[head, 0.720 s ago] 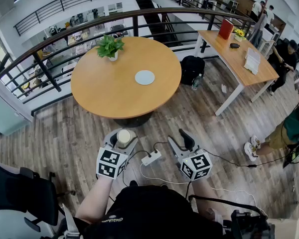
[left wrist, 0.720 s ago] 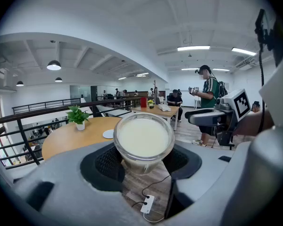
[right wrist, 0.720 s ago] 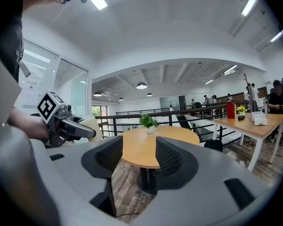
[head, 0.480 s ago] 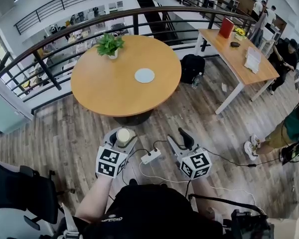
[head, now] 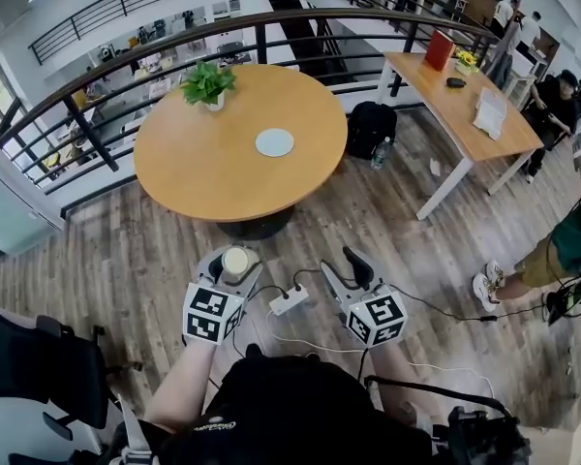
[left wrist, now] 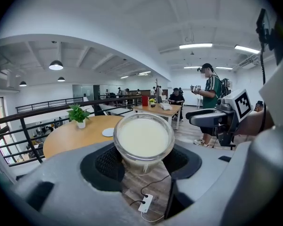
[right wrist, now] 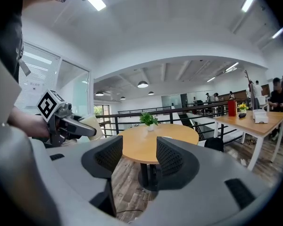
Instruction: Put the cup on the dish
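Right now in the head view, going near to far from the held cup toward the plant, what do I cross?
cup → wood floor → round table → dish → potted plant

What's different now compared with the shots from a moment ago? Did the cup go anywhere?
Nothing visibly changed; only the whole view shifted slightly. The left gripper is still shut on the cup, above the floor short of the round table. The right gripper is still open and empty, and the dish still lies bare on the table.
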